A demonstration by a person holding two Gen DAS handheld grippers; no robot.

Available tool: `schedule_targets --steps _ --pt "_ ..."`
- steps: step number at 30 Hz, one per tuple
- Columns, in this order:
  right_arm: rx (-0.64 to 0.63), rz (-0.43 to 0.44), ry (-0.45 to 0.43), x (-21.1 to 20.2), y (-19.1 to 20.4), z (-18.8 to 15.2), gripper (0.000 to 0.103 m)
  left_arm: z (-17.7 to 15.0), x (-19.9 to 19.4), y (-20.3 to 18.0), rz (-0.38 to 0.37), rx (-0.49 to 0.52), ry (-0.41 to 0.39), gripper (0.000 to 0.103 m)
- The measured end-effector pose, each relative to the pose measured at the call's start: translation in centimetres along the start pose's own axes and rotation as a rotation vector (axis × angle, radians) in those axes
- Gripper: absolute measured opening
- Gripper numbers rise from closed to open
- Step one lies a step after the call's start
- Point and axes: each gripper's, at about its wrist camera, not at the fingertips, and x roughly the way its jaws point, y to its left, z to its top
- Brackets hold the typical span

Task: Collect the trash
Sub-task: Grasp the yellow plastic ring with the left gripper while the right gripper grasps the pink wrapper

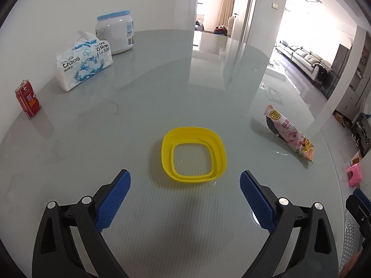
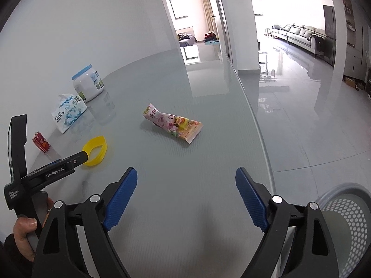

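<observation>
A yellow plastic ring (image 1: 193,154) lies flat on the grey glass table (image 1: 162,81), just ahead of my open, empty left gripper (image 1: 185,199). It also shows in the right wrist view (image 2: 96,150), partly behind the left gripper's body. A pink snack wrapper (image 2: 172,122) lies mid-table, well ahead of my open, empty right gripper (image 2: 186,197); in the left wrist view the wrapper (image 1: 288,133) is to the right. A red can (image 1: 27,102) stands at the far left.
A tissue pack (image 1: 83,62) and a white jar with a blue lid (image 1: 116,33) stand at the back left. A white mesh bin (image 2: 345,229) stands on the floor beyond the table's right edge. A pink object (image 1: 354,175) sits low at the right.
</observation>
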Motion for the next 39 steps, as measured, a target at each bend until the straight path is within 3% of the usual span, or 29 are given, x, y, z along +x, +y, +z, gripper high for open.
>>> schedule_targets --steps 16,23,28,39 --pt "-0.086 -0.006 0.047 6.1 1.1 3.5 0.085 1.6 4.6 -0.6 0.041 0.011 0.078 0.093" --pt "-0.137 -0.012 0.051 7.5 1.7 4.5 0.085 1.5 4.4 -1.3 0.018 0.041 0.070 0.070" --pt "-0.194 -0.015 0.058 8.8 2.1 5.3 0.085 1.7 4.2 -0.9 -0.019 0.029 0.065 0.068" --pt "-0.317 -0.003 0.115 12.3 3.3 6.9 0.085 2.0 3.4 -0.5 -0.016 0.032 0.024 0.068"
